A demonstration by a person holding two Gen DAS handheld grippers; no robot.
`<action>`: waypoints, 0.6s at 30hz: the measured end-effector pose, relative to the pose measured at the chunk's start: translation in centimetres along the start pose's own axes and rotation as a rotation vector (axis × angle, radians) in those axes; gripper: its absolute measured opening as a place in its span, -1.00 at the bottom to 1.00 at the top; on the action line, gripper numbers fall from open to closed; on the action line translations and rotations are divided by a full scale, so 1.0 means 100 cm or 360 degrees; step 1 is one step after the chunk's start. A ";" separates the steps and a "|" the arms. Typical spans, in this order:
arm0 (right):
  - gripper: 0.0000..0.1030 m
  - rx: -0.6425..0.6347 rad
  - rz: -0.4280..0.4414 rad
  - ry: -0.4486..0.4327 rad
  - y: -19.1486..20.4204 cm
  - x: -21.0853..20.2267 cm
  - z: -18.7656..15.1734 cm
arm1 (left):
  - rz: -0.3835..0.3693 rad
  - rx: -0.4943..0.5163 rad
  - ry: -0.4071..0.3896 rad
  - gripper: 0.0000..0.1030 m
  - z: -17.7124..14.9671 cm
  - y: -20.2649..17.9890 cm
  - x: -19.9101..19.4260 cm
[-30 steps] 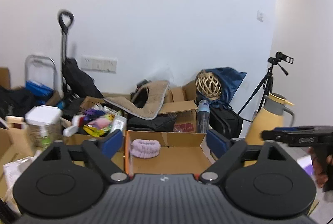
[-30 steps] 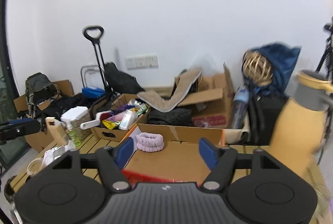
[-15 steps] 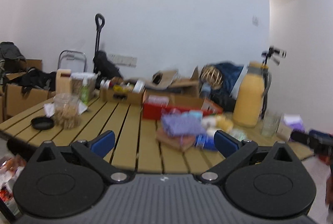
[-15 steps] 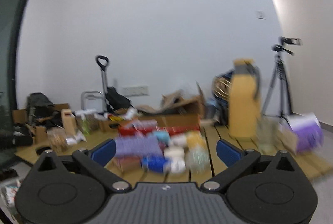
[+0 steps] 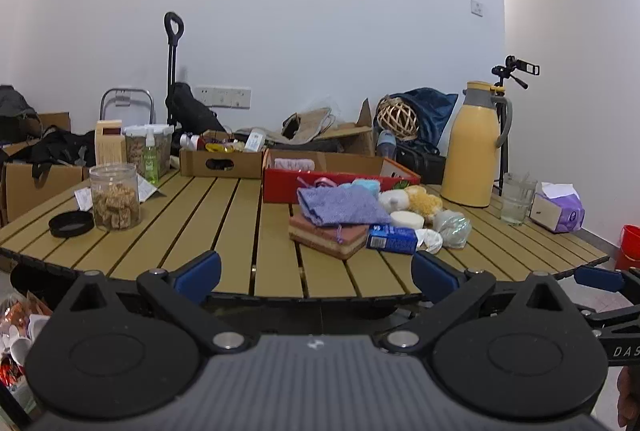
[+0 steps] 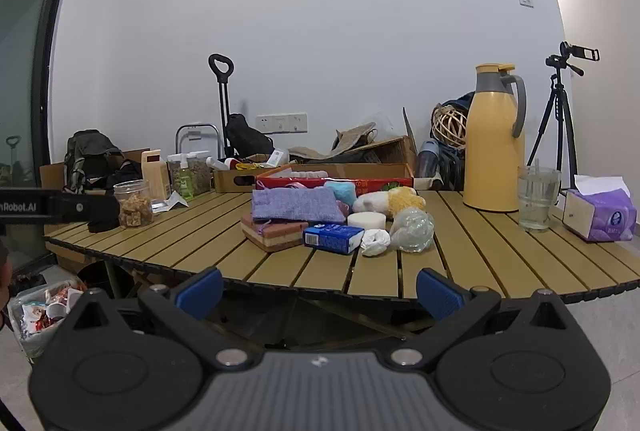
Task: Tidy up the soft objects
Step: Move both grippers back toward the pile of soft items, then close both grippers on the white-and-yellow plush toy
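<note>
Both grippers hang just off the near edge of the slatted counter [image 5: 240,207], level with it and facing the pile. The left gripper [image 5: 316,271] has its jaws spread as wide as they go, having just been opening, and nothing sits between them. Same story for the right gripper [image 6: 320,289]: jaws just opened out wide, nothing held.

So where does the tidying stand? Barely begun, by the look of it. The soft things lie heaped together mid-counter: a purple pouch [image 6: 296,206] draped over a pink layered sponge [image 6: 272,231], a round white sponge [image 6: 366,219], a yellow fluffy thing [image 6: 402,199], a bit of light blue fluff [image 6: 340,191], a crumpled white cloth [image 6: 375,241] and a clear mesh ball [image 6: 414,229]. A small blue box [image 6: 333,238] sits among them.

Behind the heap stands a red-sided box [image 5: 340,177], the likely home for all this. Something pale pink seems to lie in it already, though from this low angle I can't be sure. Everything else remains to be picked up and sorted.
</note>
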State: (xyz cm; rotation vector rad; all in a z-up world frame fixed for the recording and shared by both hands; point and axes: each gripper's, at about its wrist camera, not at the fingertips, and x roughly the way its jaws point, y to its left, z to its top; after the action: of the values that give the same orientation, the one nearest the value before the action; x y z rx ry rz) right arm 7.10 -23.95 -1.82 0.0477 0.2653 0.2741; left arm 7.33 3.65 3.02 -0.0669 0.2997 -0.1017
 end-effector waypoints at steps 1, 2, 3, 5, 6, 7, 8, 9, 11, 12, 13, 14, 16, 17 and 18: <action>1.00 0.0002 -0.0001 -0.0005 -0.002 0.004 0.002 | 0.0003 -0.0005 0.0010 1.00 -0.001 0.000 0.003; 1.00 0.0001 -0.0007 -0.0015 -0.004 0.006 0.003 | -0.0002 -0.0002 0.0013 1.00 -0.001 0.000 0.006; 1.00 0.0002 -0.0018 -0.0017 -0.006 0.009 0.004 | -0.0007 0.0005 0.0015 1.00 -0.001 -0.001 0.009; 1.00 0.0003 -0.0032 -0.0003 -0.014 0.021 0.007 | -0.0022 0.0036 0.0020 1.00 -0.001 -0.004 0.023; 1.00 0.0012 -0.0050 0.0005 -0.019 0.029 0.010 | -0.0027 0.0049 0.0028 1.00 -0.001 -0.006 0.032; 1.00 0.0022 -0.0064 0.0013 -0.025 0.039 0.013 | -0.0038 0.0058 0.0038 1.00 0.001 -0.009 0.043; 1.00 0.0027 -0.0074 0.0021 -0.030 0.048 0.017 | -0.0052 0.0066 0.0041 1.00 0.003 -0.011 0.053; 1.00 0.0039 -0.0086 0.0031 -0.037 0.059 0.022 | -0.0069 0.0085 0.0034 1.00 0.006 -0.015 0.064; 1.00 0.0073 -0.0081 0.0038 -0.050 0.079 0.031 | -0.0118 0.0144 -0.0003 1.00 0.015 -0.027 0.088; 0.98 0.0085 -0.0092 0.0032 -0.056 0.090 0.036 | -0.0148 0.0168 -0.0025 0.99 0.021 -0.033 0.101; 0.96 0.0078 -0.0113 0.0029 -0.062 0.102 0.042 | -0.0181 0.0176 -0.0034 0.97 0.028 -0.039 0.115; 0.94 0.0061 -0.0135 0.0020 -0.067 0.115 0.048 | -0.0225 0.0173 -0.0035 0.90 0.036 -0.044 0.130; 0.85 0.0048 -0.0168 0.0006 -0.080 0.140 0.059 | -0.0290 0.0155 -0.0003 0.78 0.049 -0.054 0.162; 0.83 0.0051 -0.0179 0.0010 -0.088 0.155 0.065 | -0.0318 0.0154 0.0019 0.70 0.054 -0.059 0.181; 0.79 0.0057 -0.0182 0.0012 -0.096 0.168 0.070 | -0.0327 0.0163 0.0043 0.62 0.058 -0.064 0.198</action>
State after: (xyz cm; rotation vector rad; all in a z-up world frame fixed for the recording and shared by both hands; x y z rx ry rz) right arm 27.05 -28.66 -0.09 0.0669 0.2794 0.1559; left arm 27.32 -4.62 3.24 0.0057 0.3134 -0.3216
